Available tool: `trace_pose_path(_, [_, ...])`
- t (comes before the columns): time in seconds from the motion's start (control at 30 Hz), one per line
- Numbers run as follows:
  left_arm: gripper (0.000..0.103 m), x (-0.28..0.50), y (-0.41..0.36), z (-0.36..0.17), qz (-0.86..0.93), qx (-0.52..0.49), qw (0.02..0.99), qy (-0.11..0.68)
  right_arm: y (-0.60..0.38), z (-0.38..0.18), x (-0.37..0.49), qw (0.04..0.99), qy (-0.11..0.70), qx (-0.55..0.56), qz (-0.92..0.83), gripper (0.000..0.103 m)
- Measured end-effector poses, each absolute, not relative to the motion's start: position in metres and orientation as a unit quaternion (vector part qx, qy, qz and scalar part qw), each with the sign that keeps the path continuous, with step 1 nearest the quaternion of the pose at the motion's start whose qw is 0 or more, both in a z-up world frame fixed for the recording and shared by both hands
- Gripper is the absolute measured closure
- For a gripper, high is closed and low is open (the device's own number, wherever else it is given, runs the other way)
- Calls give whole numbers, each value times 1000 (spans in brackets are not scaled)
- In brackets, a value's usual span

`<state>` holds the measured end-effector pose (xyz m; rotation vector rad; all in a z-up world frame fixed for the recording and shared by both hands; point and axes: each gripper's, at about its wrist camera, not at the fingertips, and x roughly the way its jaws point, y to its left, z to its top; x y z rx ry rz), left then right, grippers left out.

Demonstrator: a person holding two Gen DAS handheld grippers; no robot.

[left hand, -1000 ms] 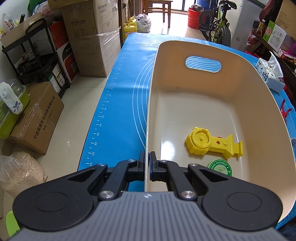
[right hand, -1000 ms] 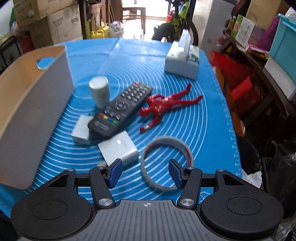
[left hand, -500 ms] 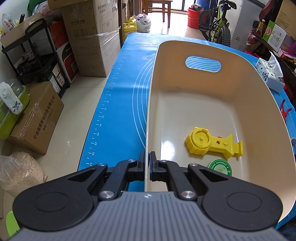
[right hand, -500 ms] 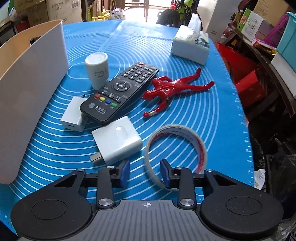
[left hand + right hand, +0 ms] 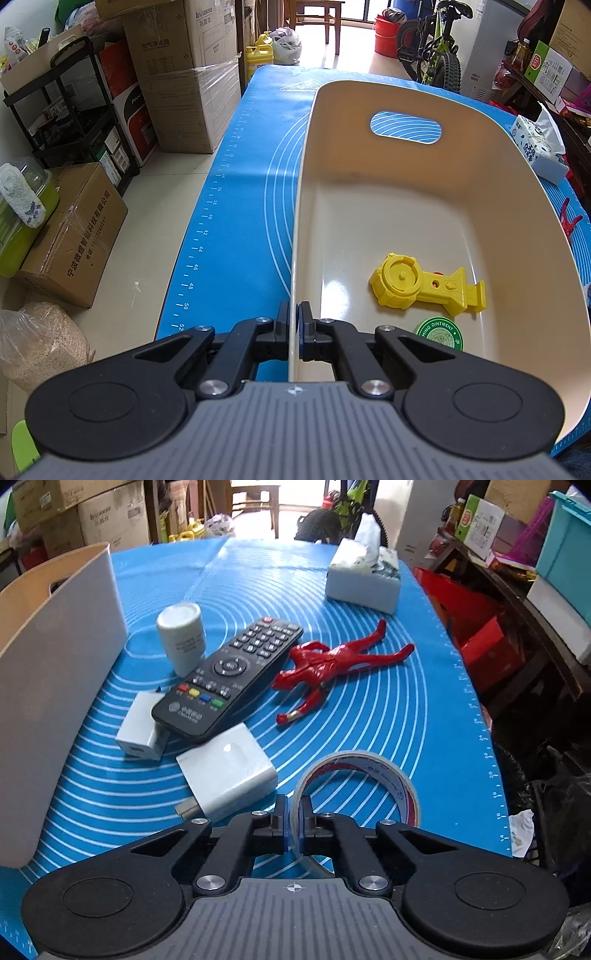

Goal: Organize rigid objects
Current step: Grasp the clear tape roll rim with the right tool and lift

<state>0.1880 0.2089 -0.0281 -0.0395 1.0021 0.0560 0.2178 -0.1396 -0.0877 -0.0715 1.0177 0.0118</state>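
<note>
My left gripper [image 5: 294,325] is shut on the near left rim of the cream bin [image 5: 406,206]. A yellow plastic toy [image 5: 421,288] and a green ointment tin [image 5: 439,330] lie inside the bin. My right gripper [image 5: 294,819] is shut on the near wall of a clear tape roll [image 5: 369,771], tilted up off the blue mat. Beyond it lie a white adapter [image 5: 229,768], a small white charger [image 5: 138,731], a black remote [image 5: 232,672], a white cylinder [image 5: 181,637] and a red figure [image 5: 332,661]. The bin's outer wall [image 5: 55,672] stands to the left.
A tissue box [image 5: 364,578] sits at the far right of the blue mat [image 5: 388,720]. The mat's right edge drops to red crates and clutter. In the left wrist view, cardboard boxes [image 5: 74,229] and a shelf stand on the floor left of the table.
My right gripper moved forward and down onto the tape roll and closed on its near wall, tilting it up. The left gripper stayed clamped on the bin rim.
</note>
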Motion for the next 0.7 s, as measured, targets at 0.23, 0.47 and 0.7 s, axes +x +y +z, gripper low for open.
trace_pose_path(0.23, [98,188,209,-28,27,-19,877,480,-143,-75,214,886,464,-21,-7,86])
trace_pose_path(0.47, [98,188,209,-28,27,-18,877,480,-140,-56,209,899,438,-13,-10,86])
trace_pose_path(0.7, [98,188,209,-28,27,-18,876,480,-131,-28,204,918,396,-5,-2,86])
